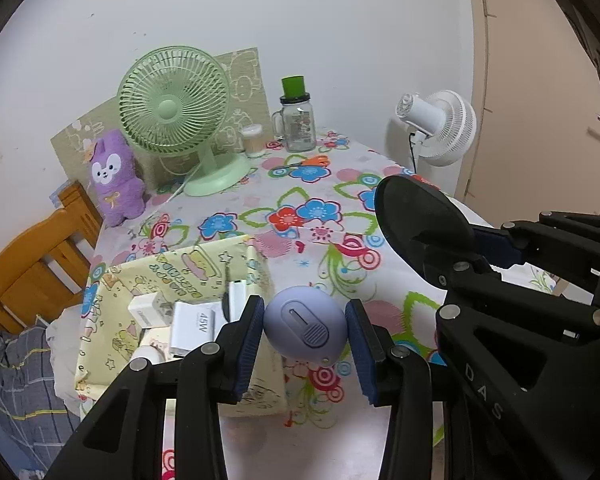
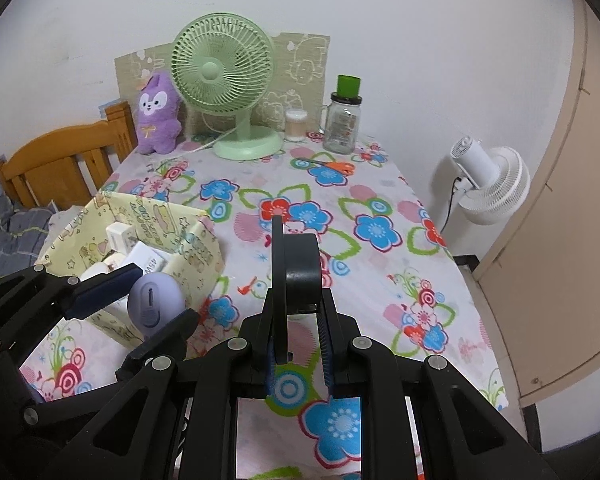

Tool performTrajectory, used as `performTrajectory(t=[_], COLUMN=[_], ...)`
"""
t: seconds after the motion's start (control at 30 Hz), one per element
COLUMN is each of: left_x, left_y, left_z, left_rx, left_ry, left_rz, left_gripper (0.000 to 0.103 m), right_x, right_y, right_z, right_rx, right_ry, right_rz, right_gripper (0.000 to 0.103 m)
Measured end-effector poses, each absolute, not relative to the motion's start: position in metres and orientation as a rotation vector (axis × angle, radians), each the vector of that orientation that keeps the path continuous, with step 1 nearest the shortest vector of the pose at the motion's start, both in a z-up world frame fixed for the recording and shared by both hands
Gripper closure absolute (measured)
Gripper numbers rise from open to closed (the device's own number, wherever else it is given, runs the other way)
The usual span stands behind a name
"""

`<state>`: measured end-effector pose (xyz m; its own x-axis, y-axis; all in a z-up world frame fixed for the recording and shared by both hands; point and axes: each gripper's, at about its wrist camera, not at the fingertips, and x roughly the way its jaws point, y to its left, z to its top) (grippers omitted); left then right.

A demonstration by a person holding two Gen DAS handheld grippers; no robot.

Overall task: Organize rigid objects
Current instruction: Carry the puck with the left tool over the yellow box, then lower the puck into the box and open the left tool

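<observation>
Left wrist view first: left gripper (image 1: 305, 334) has its blue pads clamped on either side of a lilac egg-shaped gadget (image 1: 303, 324), slider face toward the camera. It hangs just right of the yellow cartoon box (image 1: 204, 264), over the box's near right corner, so the box lies to the left of the jaws and a bit beyond them. My guess is the coming move is a short shift left and then down. White chargers (image 1: 192, 320) already sit inside, so the free space looks tight. On the right, the right gripper (image 1: 452, 248) crosses the frame holding a black disc gadget (image 1: 420, 216), close beside the left one and farther from the box.

Right wrist view: the right gripper (image 2: 300, 320) is narrow, pinching the black disc gadget (image 2: 296, 264) edge-on, its flat face standing upright and pointing away along the fingers. The yellow cartoon box (image 2: 196, 248) is off to the left, with the left gripper (image 2: 152, 304) and the lilac egg-shaped gadget (image 2: 154, 300) sitting right between them. So the left hand is nearer and probably has to drop first, or the two will bump.

Further back on the flowery tablecloth (image 2: 380, 248): green fan (image 2: 224, 76), purple plush (image 2: 158, 114), glass jar (image 2: 342, 120), orange scissors (image 2: 332, 166). None are in the way.
</observation>
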<state>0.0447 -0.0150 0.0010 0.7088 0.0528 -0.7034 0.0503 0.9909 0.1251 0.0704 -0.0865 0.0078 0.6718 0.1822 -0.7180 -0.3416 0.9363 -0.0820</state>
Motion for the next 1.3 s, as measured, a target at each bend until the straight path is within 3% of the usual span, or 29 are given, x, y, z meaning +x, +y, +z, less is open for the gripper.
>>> performTrajectory(t=[1.3], left_x=[0.074], left_y=[0.091], left_z=[-0.027], left_rx=[0.067], left_ry=[0.851], left_rz=[0.082], left_gripper=[0.06], right_x=[0.111], right_y=[0.028], right_z=[-0.023], right_rx=[-0.279], right_ry=[0.856], right_rz=[0.412], right_gripper=[0.083])
